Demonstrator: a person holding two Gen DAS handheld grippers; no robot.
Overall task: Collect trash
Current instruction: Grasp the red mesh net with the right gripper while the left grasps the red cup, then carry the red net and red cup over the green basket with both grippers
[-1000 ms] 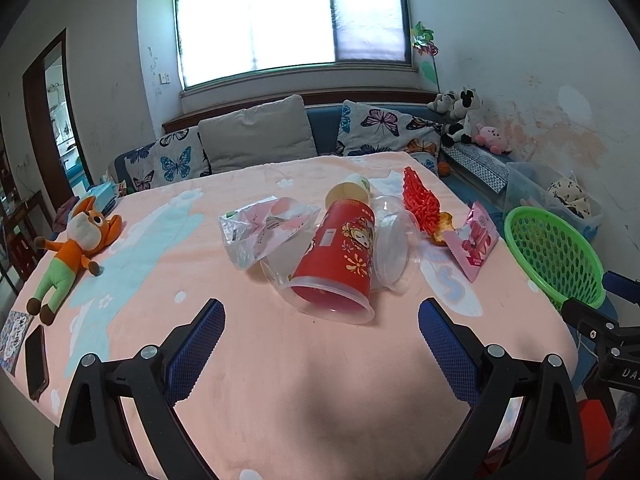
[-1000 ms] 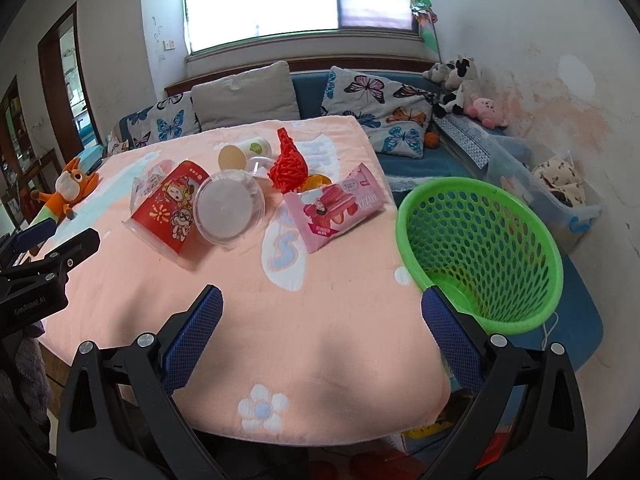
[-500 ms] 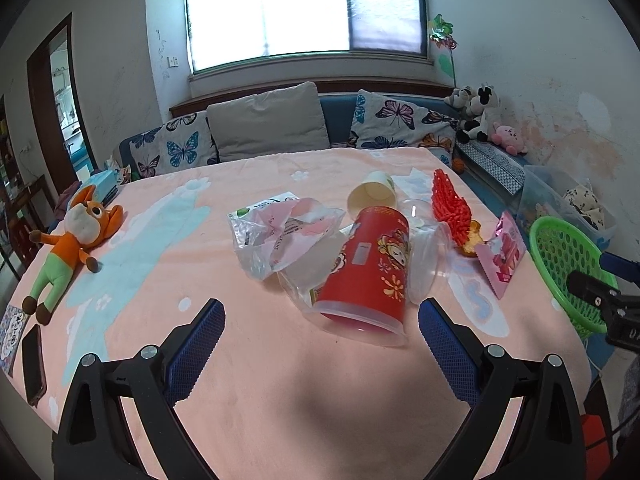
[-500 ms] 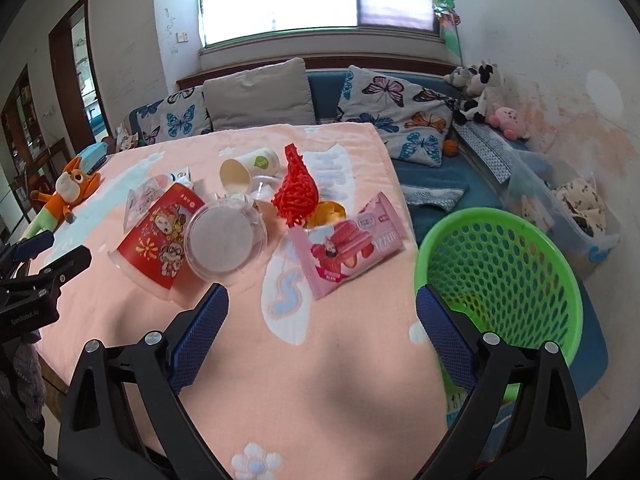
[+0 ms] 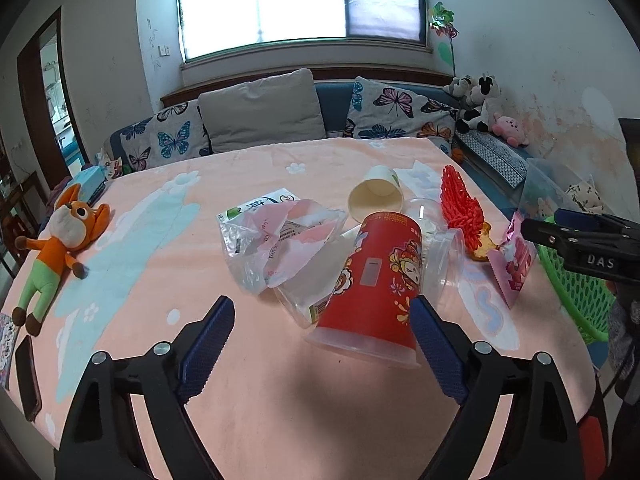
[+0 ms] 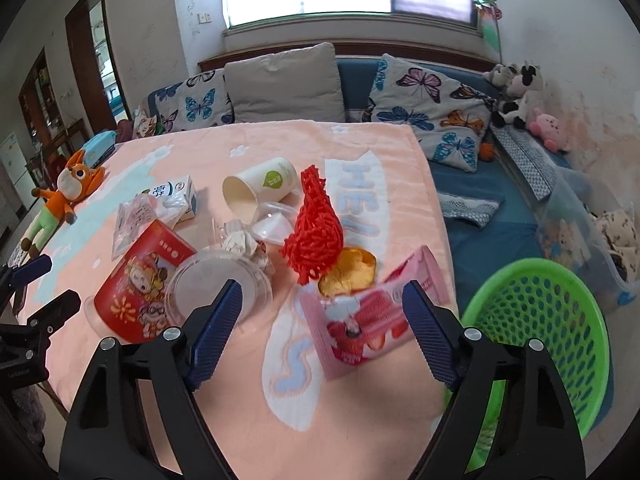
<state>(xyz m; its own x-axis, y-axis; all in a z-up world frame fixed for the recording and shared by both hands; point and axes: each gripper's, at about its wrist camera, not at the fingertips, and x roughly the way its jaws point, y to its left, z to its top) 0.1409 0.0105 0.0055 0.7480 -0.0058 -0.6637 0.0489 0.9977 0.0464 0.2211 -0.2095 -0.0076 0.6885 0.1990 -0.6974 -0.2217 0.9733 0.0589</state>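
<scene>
Trash lies in a heap on the pink blanket [image 5: 248, 400]. A red printed cup [image 5: 376, 280] lies on its side with its rim between the closing jaws of my left gripper [image 5: 322, 344]; the pads do not press it. A crumpled plastic bag [image 5: 280, 240] and a paper cup [image 5: 374, 196] lie beyond. My right gripper [image 6: 322, 332] is closing around a pink snack wrapper [image 6: 360, 320], not pressing it. Behind the wrapper are orange peel [image 6: 352, 276], a red mesh net [image 6: 316, 232] and a clear lid [image 6: 216, 284]. A green basket [image 6: 560, 320] stands right of the table.
A plush fox [image 5: 60, 240] and a phone [image 5: 28, 376] lie at the table's left side. A sofa with butterfly cushions [image 6: 440, 112] runs behind. A clear storage box [image 6: 580, 232] and soft toys [image 6: 520, 88] sit at the right wall.
Both grippers have come forward to the trash heap. The right one swung left from the basket to the pink wrapper. Both pairs of jaws have narrowed a little.
</scene>
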